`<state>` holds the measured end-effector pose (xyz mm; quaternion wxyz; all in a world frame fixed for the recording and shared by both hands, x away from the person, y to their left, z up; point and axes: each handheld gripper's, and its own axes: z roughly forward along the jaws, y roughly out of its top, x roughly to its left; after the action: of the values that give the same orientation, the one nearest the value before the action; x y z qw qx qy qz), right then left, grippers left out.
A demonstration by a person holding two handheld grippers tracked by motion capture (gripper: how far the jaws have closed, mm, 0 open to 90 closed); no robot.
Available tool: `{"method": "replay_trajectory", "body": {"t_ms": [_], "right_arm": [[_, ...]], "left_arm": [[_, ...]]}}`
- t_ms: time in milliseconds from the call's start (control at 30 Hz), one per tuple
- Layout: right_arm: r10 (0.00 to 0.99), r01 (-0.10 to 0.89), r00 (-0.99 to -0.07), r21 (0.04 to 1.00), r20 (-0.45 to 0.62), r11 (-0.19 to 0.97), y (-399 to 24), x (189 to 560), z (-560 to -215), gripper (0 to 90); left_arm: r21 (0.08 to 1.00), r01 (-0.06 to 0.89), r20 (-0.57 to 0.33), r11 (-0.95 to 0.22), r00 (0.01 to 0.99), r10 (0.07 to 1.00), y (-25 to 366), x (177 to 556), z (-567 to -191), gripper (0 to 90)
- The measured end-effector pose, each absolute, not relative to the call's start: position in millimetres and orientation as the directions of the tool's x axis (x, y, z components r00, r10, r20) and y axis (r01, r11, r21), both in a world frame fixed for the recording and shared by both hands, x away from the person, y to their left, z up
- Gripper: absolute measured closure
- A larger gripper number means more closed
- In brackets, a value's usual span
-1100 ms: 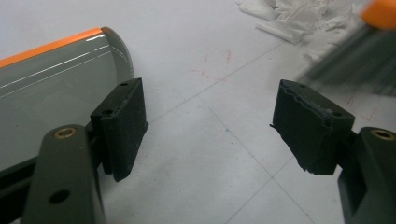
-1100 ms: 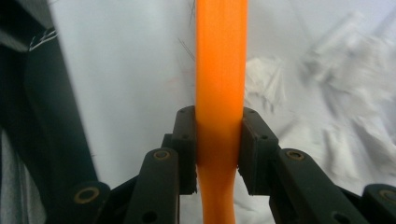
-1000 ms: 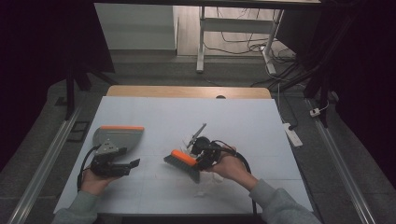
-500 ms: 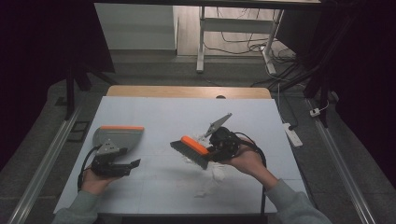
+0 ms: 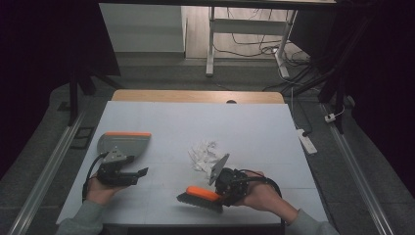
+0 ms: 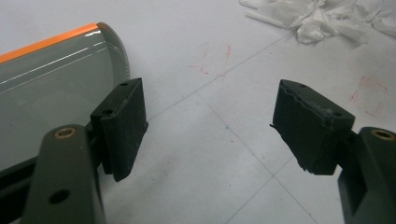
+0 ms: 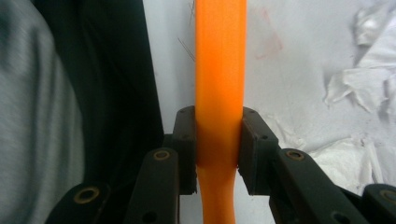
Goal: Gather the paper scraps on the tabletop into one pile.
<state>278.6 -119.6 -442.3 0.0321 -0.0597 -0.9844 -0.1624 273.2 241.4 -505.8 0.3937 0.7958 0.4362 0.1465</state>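
Dark floor and trailing cables surround a desk point(image 5: 161, 117) with a pale top faintly ruled into squares and a wooden strip along its far edge. Near the middle of it lies a loose heap of torn white paper scraps point(image 5: 204, 154). At the person's left, the left claw point(image 5: 139, 173) rests low near the front edge, its jaws spread wide apart with nothing between them; the left gripper view shows bare desk between the two black pads point(image 6: 122, 122). Just beyond it, a grey dustpan point(image 5: 122, 146) with an orange lip lies flat on the desk, its body close against the claw's left jaw in the left gripper view, though actual contact cannot be judged. At the right, the right claw point(image 5: 222, 191) is closed on the orange handle of a hand brush point(image 5: 200, 197), the handle squeezed between both pads point(image 7: 186, 140) in the right gripper view. The brush sits near the front edge, dark bristles downward, on the person's side of the paper scraps and apart from them.
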Motion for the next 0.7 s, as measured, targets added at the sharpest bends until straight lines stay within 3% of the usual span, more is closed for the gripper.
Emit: {"method": "replay_trajectory", "body": {"t_ms": [167,367,500,700], "right_arm": [[0.109,0.110,-0.994,0.275,0.018,0.955,-110.3,287.1,-445.4,70.5],[0.185,0.153,-0.980,0.311,-0.075,0.938,-110.6,325.1,-444.7,70.5],[0.260,0.206,-0.960,0.377,-0.099,0.903,-116.5,344.9,-442.7,70.5],[0.348,0.251,-0.933,0.535,-0.088,0.807,-140.9,337.2,-414.0,70.5]], "left_arm": [[0.756,0.578,-0.112,-0.307,0.576,0.810,242.7,273.6,-506.1,26.9],[0.755,0.578,-0.111,-0.308,0.576,0.810,242.7,273.5,-506.2,26.9],[0.754,0.579,-0.111,-0.309,0.576,0.810,243.4,273.8,-506.5,26.9],[0.752,0.581,-0.113,-0.311,0.579,0.808,243.2,274.7,-508.3,26.9]]}}
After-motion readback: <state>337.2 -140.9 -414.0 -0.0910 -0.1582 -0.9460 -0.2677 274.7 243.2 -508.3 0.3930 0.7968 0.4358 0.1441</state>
